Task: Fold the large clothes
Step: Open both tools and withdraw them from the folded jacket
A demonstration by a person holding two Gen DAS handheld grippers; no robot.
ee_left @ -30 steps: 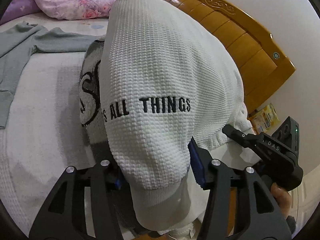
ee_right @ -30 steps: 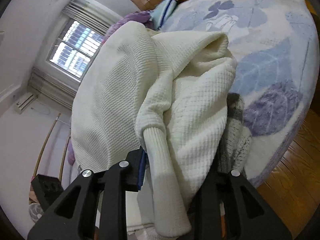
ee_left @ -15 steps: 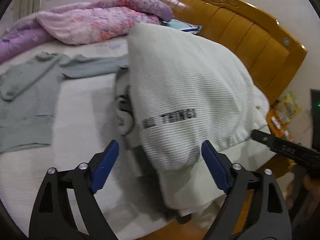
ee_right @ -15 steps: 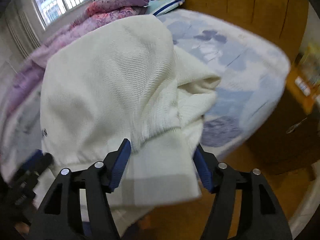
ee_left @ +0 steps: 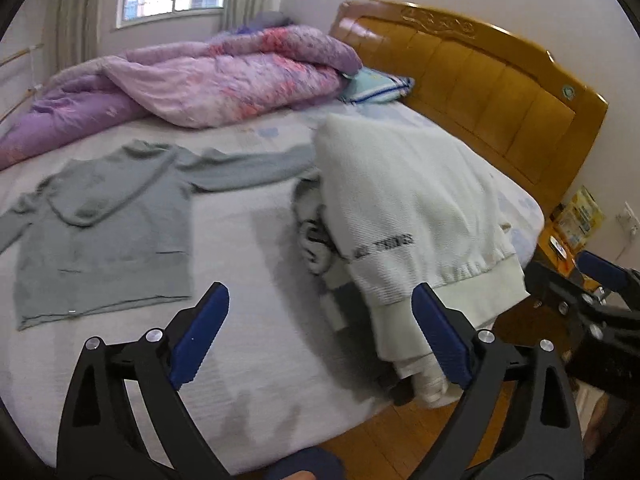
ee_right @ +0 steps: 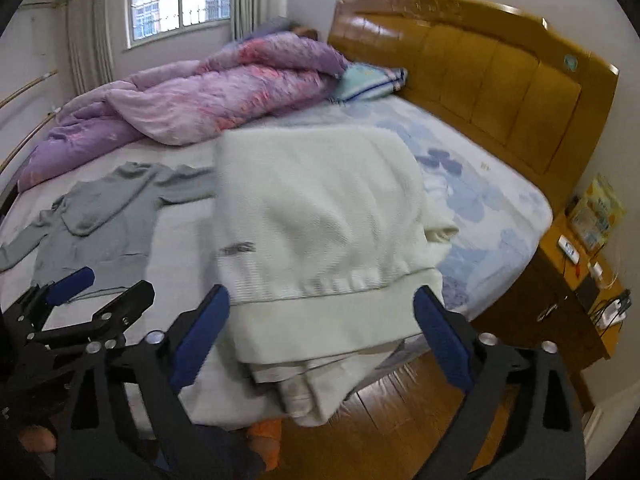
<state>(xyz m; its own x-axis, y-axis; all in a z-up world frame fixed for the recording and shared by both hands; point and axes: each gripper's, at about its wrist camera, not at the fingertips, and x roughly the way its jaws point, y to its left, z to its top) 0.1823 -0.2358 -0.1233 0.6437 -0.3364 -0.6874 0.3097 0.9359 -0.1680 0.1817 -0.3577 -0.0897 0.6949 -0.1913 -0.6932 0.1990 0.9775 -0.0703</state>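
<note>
A folded white waffle-knit sweater (ee_left: 404, 208) with black lettering lies on a pile at the bed's near right edge, its hem hanging over the side; it also shows in the right wrist view (ee_right: 316, 224). A grey sweater (ee_left: 108, 228) lies spread flat on the bed to the left and shows in the right wrist view (ee_right: 104, 220) too. My left gripper (ee_left: 320, 332) is open and empty, pulled back from the white sweater. My right gripper (ee_right: 320, 332) is open and empty in front of the hem. The right gripper shows at the left view's right edge (ee_left: 592, 292).
A purple-pink quilt (ee_left: 208, 76) is bunched at the far side of the bed. A wooden headboard (ee_left: 480, 80) stands on the right, with a nightstand (ee_right: 568, 280) beside it. Wooden floor (ee_right: 400, 420) lies below the bed edge. A pillow (ee_left: 376, 88) lies by the headboard.
Both grippers let go of the white sweater, opened and drew back from the bed. The sweater dropped onto the pile at the bed edge.
</note>
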